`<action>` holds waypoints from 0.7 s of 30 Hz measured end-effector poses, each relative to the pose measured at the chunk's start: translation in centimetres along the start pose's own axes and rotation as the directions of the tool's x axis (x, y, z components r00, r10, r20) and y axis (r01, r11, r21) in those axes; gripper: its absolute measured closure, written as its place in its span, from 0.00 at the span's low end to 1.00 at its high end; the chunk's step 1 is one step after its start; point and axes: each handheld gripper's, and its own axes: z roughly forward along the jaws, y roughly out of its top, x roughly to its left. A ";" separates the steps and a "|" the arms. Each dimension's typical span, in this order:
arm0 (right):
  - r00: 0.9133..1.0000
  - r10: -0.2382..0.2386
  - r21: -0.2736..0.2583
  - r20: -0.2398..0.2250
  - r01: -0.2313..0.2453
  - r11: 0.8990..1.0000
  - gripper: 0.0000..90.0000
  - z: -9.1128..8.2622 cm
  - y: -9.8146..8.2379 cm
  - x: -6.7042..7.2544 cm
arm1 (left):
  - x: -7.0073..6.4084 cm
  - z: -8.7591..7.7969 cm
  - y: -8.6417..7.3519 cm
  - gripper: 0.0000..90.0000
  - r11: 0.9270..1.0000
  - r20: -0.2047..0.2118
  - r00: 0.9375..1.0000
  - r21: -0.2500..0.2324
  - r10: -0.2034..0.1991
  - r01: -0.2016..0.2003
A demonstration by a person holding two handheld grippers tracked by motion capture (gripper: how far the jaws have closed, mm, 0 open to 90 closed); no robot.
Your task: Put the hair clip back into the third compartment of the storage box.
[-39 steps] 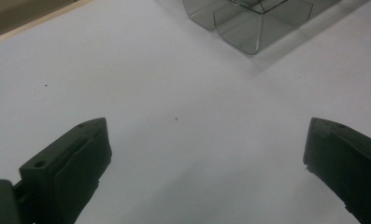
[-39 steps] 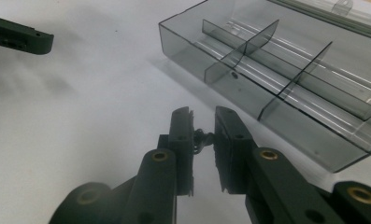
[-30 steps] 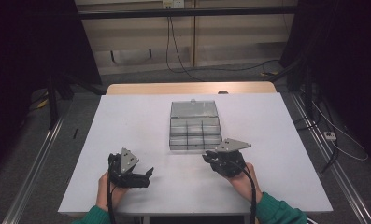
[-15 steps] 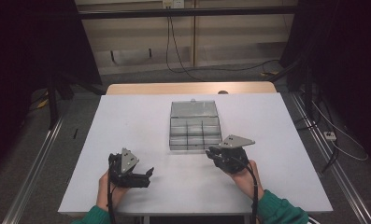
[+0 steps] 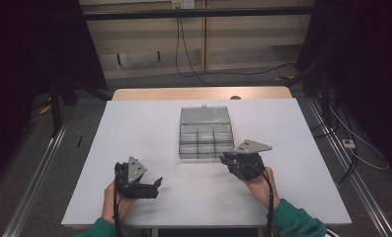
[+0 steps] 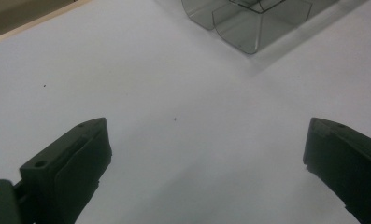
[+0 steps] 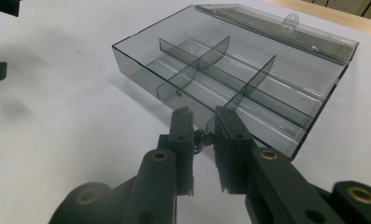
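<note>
The right gripper (image 7: 203, 122) has its jaws drawn close together, with a narrow gap between the pads; a small dark object (image 7: 201, 136) sits in that gap, too small to tell what it is or whether the pads press on it. The jaw tips stand just at the near wall of a clear compartment box (image 7: 141, 55), by one of its near corners. In the high view the right gripper (image 5: 231, 160) lies at the box's front right corner, held by the person's right hand (image 5: 260, 179), with a green sleeve (image 5: 294, 220) behind it.

The left gripper (image 6: 206, 135) has its jaws spread wide, with bare white table between them. In the high view it (image 5: 156, 184) rests low on the table, well apart from the box, its jaws pointing to the right and slightly away from the person.

The compartment box (image 5: 206, 134) stands near the middle of the white table (image 5: 134, 133), a little toward the far edge. Its lid (image 5: 204, 115) is open and lies back on the far side. The tray's long side runs left to right across the table, parallel to the near edge, and dark dividers split it into several compartments. The open side faces up.
</note>
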 end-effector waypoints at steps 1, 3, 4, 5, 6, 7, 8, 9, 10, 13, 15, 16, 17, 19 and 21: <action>1.000 0.000 -0.001 0.003 0.000 1.000 0.87 0.0 0.0 -0.1 | 0.0 0.0 0.0 0.01 1.000 0.001 1.000 0.000 0.000 0.000; 1.000 0.003 -0.002 0.006 -0.003 1.000 0.87 0.0 0.1 -0.2 | 0.0 0.0 0.0 0.01 1.000 0.000 1.000 0.000 0.000 0.000; 1.000 0.005 -0.003 0.008 -0.005 1.000 0.87 0.0 0.1 -0.3 | 0.0 0.0 0.0 0.01 1.000 0.000 1.000 0.000 0.000 0.000; 1.000 0.005 -0.005 0.010 -0.005 1.000 0.87 0.0 0.1 -0.4 | 0.0 0.0 0.0 0.01 1.000 0.000 1.000 0.000 0.000 0.000; 1.000 0.007 -0.005 0.013 -0.007 1.000 0.87 0.0 0.1 -0.4 | 0.0 0.0 0.0 0.01 1.000 0.000 1.000 0.000 0.001 -0.001; 1.000 0.007 -0.006 0.013 -0.007 1.000 0.87 0.0 0.2 -0.5 | 0.0 0.0 0.0 0.01 1.000 0.001 1.000 0.000 0.001 -0.001; 1.000 0.008 -0.007 0.014 -0.008 1.000 0.87 0.0 0.2 -0.5 | 0.0 0.0 0.0 0.01 1.000 0.000 1.000 0.000 0.001 -0.001; 1.000 0.008 -0.007 0.016 -0.008 1.000 0.87 0.0 0.2 -0.6 | 0.0 0.0 0.0 0.01 1.000 0.000 1.000 0.001 0.002 -0.002; 1.000 0.009 -0.007 0.016 -0.009 1.000 0.87 0.0 0.2 -0.6 | 0.0 0.0 0.0 0.01 1.000 0.000 1.000 0.000 0.001 -0.001; 1.000 0.010 -0.008 0.021 -0.010 1.000 0.87 0.1 0.3 -0.8 | 0.0 0.0 0.0 0.01 1.000 0.000 1.000 0.000 0.000 0.000; 1.000 0.013 -0.010 0.024 -0.013 1.000 0.87 0.1 0.3 -0.9 | 0.0 0.0 0.0 0.01 1.000 -0.001 1.000 0.000 0.001 -0.001; 1.000 0.015 -0.010 0.026 -0.014 1.000 0.87 0.2 0.4 -0.9 | 0.0 0.0 0.0 0.01 1.000 0.000 1.000 0.000 0.001 -0.001; 1.000 0.016 -0.011 0.026 -0.016 1.000 0.87 0.2 0.4 -1.0 | 0.0 0.0 0.0 0.01 1.000 0.000 1.000 0.000 0.001 -0.001; 0.999 0.019 -0.013 0.030 -0.019 1.000 0.87 0.2 0.5 -1.1 | 0.0 0.0 0.0 0.01 1.000 0.000 1.000 0.000 0.001 -0.001; 0.999 0.020 -0.012 0.031 -0.019 1.000 0.87 0.3 0.5 -1.2 | 0.0 0.0 0.0 0.01 1.000 0.000 1.000 0.000 0.001 -0.001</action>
